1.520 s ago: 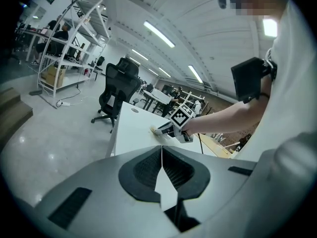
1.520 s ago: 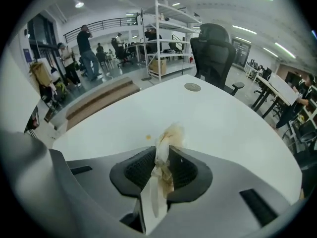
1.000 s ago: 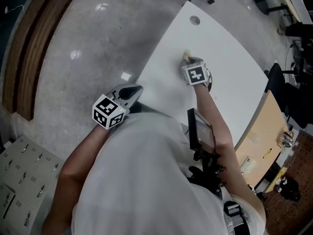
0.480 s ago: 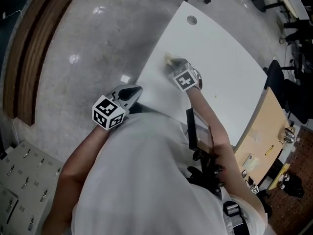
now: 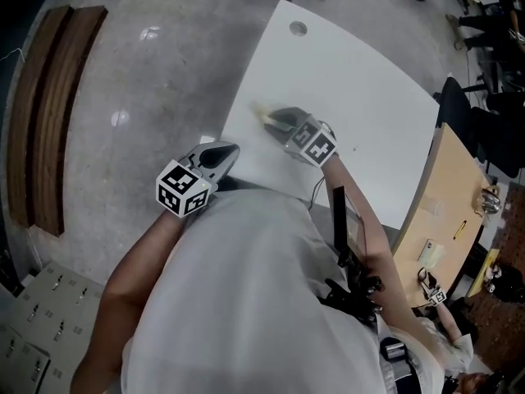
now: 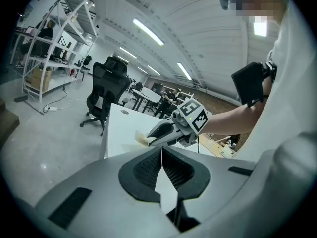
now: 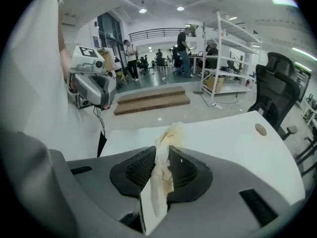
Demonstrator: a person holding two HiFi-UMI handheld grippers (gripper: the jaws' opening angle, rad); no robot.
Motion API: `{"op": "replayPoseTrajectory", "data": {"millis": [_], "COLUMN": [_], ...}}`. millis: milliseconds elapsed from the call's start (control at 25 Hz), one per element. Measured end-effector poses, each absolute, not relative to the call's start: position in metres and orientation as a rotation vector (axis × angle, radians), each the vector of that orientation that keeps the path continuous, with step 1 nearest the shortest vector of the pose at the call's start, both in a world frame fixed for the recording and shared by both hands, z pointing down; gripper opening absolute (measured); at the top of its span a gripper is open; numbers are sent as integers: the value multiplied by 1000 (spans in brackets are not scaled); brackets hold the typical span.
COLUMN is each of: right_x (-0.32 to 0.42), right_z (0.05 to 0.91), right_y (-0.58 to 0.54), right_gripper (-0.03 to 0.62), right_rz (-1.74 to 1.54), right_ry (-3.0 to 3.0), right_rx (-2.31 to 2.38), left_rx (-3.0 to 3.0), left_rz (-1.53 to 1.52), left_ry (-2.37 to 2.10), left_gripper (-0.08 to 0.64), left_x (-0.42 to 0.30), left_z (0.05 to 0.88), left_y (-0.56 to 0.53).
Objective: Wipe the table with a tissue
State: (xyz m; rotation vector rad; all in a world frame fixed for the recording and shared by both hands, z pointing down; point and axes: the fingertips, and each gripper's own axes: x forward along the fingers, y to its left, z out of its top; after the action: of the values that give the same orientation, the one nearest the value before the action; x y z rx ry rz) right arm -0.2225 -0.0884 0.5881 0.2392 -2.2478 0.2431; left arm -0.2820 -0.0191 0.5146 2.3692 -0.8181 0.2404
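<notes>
Right claw (image 5: 267, 116) was clamped on the tissue (image 5: 260, 112), and its own view showed the two jaws pressed on the crumpled, pale yellow tissue (image 7: 165, 145), which stood up between them and stuck out past the tips. In the head view this claw was low over the white bench (image 5: 361, 80), close to the bench's left edge, with the tissue at its front end. From the left gripper view the tissue (image 6: 141, 138) seemed to touch the bench (image 6: 119, 130) surface, while the right claw (image 6: 149, 141) leaned down toward it. A round hole (image 5: 298, 29) sat near the far corner of the bench, well apart from the tissue.

The left claw (image 5: 223, 151) was held off the bench, just beside its near corner and above the grey floor (image 5: 148, 89). Its jaws were together with nothing between them (image 6: 162, 152). The marker cube (image 5: 181, 189) on it faced up to the head camera. A black office chair (image 6: 105, 89) stood beyond the far end of the bench.
</notes>
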Motion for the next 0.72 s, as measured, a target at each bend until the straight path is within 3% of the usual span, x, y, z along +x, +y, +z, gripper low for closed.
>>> {"op": "replayPoseTrajectory", "data": {"millis": [400,720], "right_x": [-81,-53], "right_z": [586,637], "right_y": [-126,-100], "right_gripper": [83,83], "right_rz": [402,417], "right_ry": [-2093,-1937], "right_rx": [814,770], "left_rx": [2438,2452], "left_rz": [269,296], "left_ry": [-686,-686], "left_gripper": [8,8], "left_x": [-243,-246], "left_z": [511,508], "left_y": [-24,-24]}}
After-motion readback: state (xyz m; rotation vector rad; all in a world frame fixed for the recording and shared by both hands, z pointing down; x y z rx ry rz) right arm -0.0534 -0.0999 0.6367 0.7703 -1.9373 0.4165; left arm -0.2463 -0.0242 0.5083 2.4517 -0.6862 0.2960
